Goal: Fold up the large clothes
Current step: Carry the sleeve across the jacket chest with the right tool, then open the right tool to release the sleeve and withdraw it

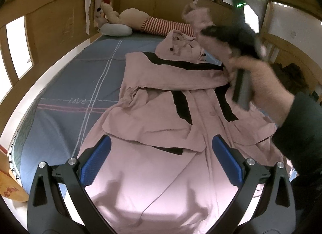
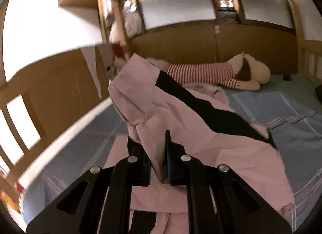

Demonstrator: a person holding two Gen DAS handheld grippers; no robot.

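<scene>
My right gripper (image 2: 159, 165) is clamped on a sleeve (image 2: 153, 101) of the pink jacket (image 1: 161, 125), lifting that part above the body. The jacket lies spread on the blue bedsheet (image 1: 80, 77), hood at the far end. My left gripper (image 1: 161, 161) hovers with its jaws apart over the near hem, holding nothing. I judge the cloth light, limp and quick to sag, so it is best pinched at seams, cuffs or hem corners.

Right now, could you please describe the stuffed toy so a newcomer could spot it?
Look along the wooden wall at the far side of the bed. The beige plush toy lies there beyond the pink jacket, alone in wearing a red-and-white striped top.
</scene>
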